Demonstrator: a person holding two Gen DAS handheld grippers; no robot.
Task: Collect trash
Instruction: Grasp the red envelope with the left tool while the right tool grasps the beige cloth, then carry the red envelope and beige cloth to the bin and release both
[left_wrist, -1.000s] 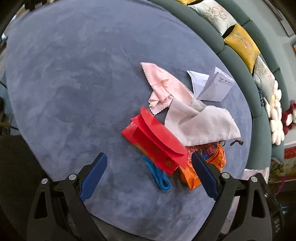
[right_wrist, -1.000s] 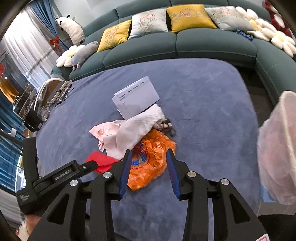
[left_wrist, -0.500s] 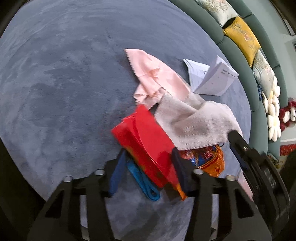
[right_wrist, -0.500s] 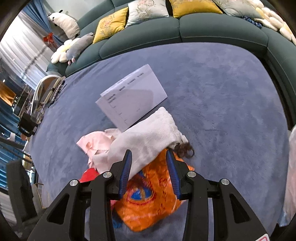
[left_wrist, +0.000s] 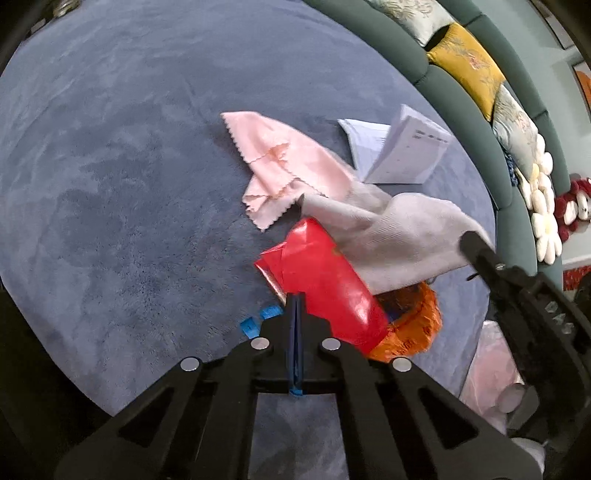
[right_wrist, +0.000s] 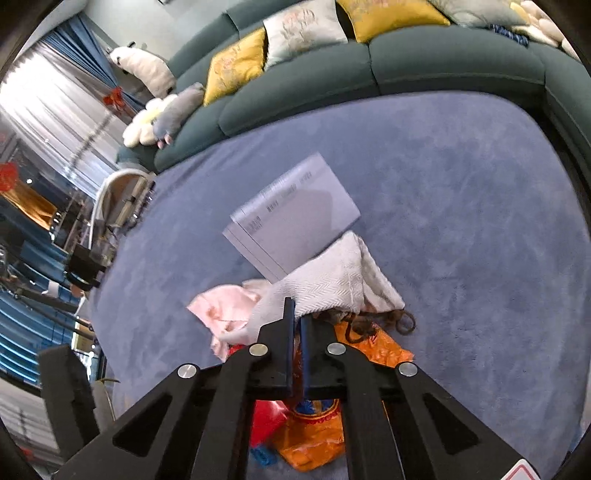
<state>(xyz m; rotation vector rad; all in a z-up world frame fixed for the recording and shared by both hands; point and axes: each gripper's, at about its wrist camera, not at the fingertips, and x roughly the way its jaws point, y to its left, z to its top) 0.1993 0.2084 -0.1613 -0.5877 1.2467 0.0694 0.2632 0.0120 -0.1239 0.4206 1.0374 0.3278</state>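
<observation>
Left wrist view first: the left gripper (left_wrist: 295, 299) is clenched, blue pads pressed flat together. Its tips sit right at the near edge of the red packet (left_wrist: 321, 280). Whether anything is pinched between them, I can't tell. A blue band (left_wrist: 251, 326) peeks out just at 9 o'clock of the tips, lying on the rug (left_wrist: 129, 147).

The trash is all in one heap, mid-rug. From the red packet, a white cloth (left_wrist: 391, 236) drapes over its far end at 2 o'clock. A pink cloth (left_wrist: 280, 162) with a zigzag edge lies at 11 o'clock. Folded paper (left_wrist: 406, 155) stands tented at 1 o'clock, touching the white cloth. An orange bag (left_wrist: 413, 325) bulges out at 4 o'clock, partly under the packet.

Over to the right wrist view: the right gripper (right_wrist: 296, 310) is drawn in to a thin slit. Its tips are at the near edge of the white cloth (right_wrist: 332, 284). It may be nipping that edge, but I can't say for sure. The orange bag (right_wrist: 314, 435) lies beneath the fingers at 6 o'clock. The pink cloth (right_wrist: 225, 306) is at 9 o'clock and the paper (right_wrist: 295, 221) at 12. A brown hair tie (right_wrist: 402, 321) lies at 3 o'clock, on the orange bag's far edge. The sofa (right_wrist: 406, 62) curves round the rug's far side.
</observation>
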